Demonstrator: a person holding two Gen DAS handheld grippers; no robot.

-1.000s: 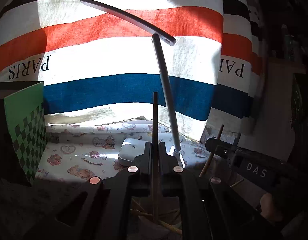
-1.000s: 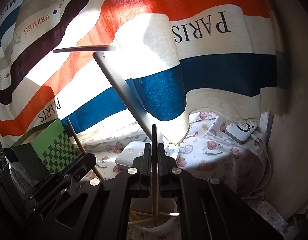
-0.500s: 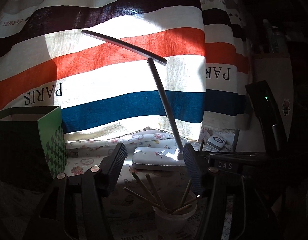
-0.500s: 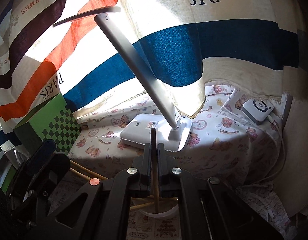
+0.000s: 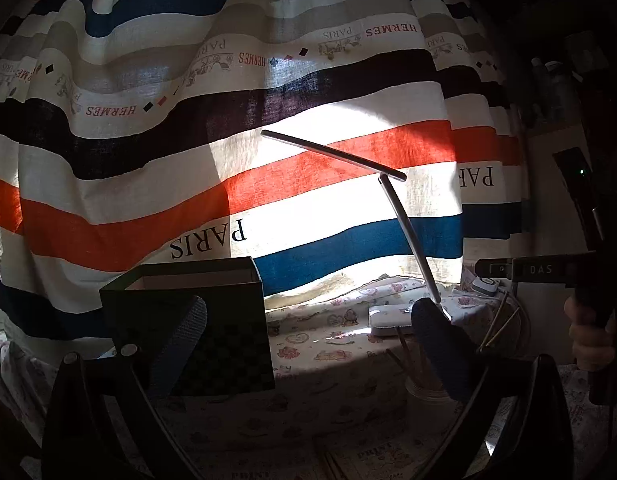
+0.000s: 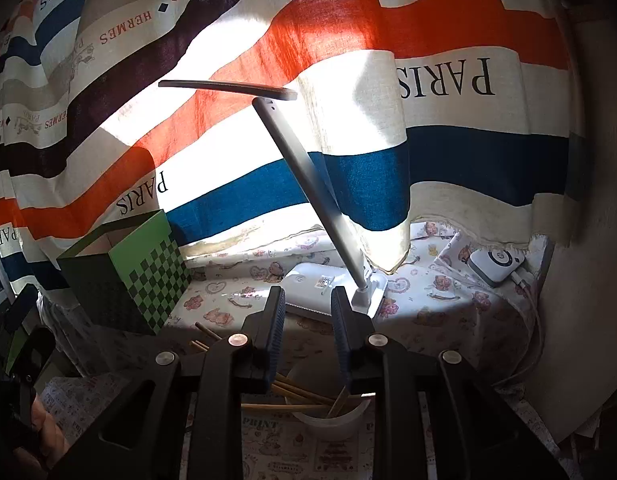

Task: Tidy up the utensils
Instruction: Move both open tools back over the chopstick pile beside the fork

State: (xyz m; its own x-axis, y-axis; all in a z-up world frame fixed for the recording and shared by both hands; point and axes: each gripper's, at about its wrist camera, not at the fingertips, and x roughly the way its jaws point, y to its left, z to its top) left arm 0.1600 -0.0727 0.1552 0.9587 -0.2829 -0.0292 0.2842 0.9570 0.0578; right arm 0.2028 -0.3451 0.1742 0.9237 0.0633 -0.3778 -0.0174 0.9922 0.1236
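A white cup [image 6: 332, 420] holds several wooden chopsticks [image 6: 300, 396] and stands on the printed cloth just below my right gripper [image 6: 308, 320]. Its jaws are opening, a narrow gap between them with nothing in it. My left gripper [image 5: 308, 344] is opening too, its jaws spread wide and empty, with the green checkered box [image 5: 228, 340] behind its left finger. In the left wrist view the cup [image 5: 424, 394] shows partly behind the right finger, and chopsticks [image 5: 502, 320] lean out of it. Two more chopsticks [image 6: 204, 334] lie left of the cup.
A white desk lamp [image 6: 308, 176] stands on its base [image 6: 320, 280] behind the cup, before a striped curtain [image 6: 448, 160]. The green box [image 6: 128, 276] is at the left, a white device [image 6: 496, 264] with a cable at the right. A hand [image 5: 588, 340] grips the right tool.
Both grippers held an upright chopstick between shut jaws; both have let go. The left has opened wide and swung towards the green box. The right has drawn back a little above the cup.
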